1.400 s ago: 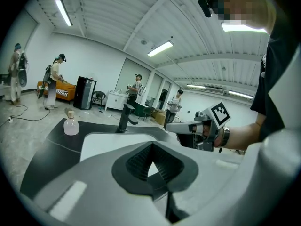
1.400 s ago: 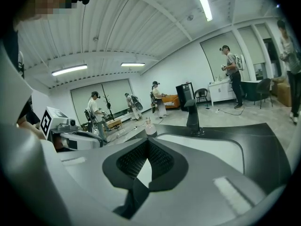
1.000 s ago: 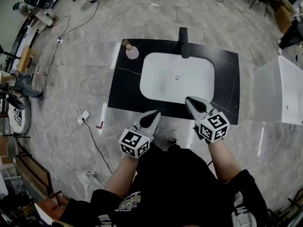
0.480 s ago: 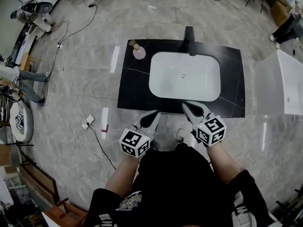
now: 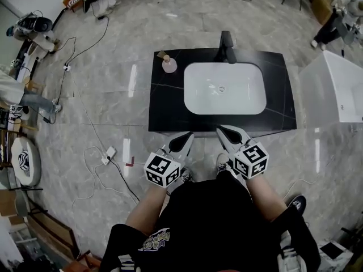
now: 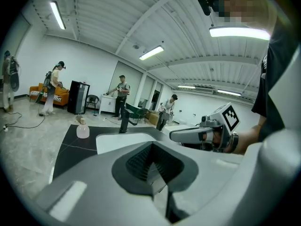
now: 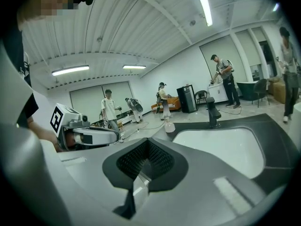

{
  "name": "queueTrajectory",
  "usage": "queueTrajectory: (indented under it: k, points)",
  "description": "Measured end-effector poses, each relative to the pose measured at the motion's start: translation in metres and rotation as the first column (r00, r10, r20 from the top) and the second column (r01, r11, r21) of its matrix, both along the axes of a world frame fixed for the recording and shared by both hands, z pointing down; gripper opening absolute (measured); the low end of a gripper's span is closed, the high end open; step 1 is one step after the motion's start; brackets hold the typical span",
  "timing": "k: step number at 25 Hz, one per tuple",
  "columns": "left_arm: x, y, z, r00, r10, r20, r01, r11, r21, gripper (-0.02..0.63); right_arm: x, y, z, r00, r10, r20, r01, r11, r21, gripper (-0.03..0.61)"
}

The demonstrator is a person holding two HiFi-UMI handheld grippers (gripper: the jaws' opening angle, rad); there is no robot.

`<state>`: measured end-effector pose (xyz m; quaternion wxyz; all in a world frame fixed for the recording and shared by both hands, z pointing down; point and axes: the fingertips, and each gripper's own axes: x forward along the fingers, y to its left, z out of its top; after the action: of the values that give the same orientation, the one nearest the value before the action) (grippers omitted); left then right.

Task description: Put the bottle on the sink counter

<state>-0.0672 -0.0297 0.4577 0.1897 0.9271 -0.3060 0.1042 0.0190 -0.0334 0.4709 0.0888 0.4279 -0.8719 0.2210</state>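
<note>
Both grippers (image 5: 185, 137) (image 5: 223, 132) hang well apart from the bottle (image 5: 169, 66).

The room is bright. Long ceiling lights (image 6: 151, 52) shine white high above the black counter (image 5: 164, 112). The shiny floor (image 5: 102, 95) left and right of the counter shows white streaks of glare. The basin (image 5: 224, 88) in the counter glows very white. Shadows are soft. Far from the counter, the head view bends round. Both gripper views have black corners.
</note>
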Motion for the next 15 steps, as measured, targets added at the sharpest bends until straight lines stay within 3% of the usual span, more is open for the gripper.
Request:
queueTrajectory:
  k: [15]
  points:
    - [-0.041,0.026,0.015,0.999,0.036,-0.024,-0.037,0.999,-0.032,0.000,-0.040,0.032,0.008,0.999,0.035,-0.028,-0.035,0.999,-0.023,0.028]
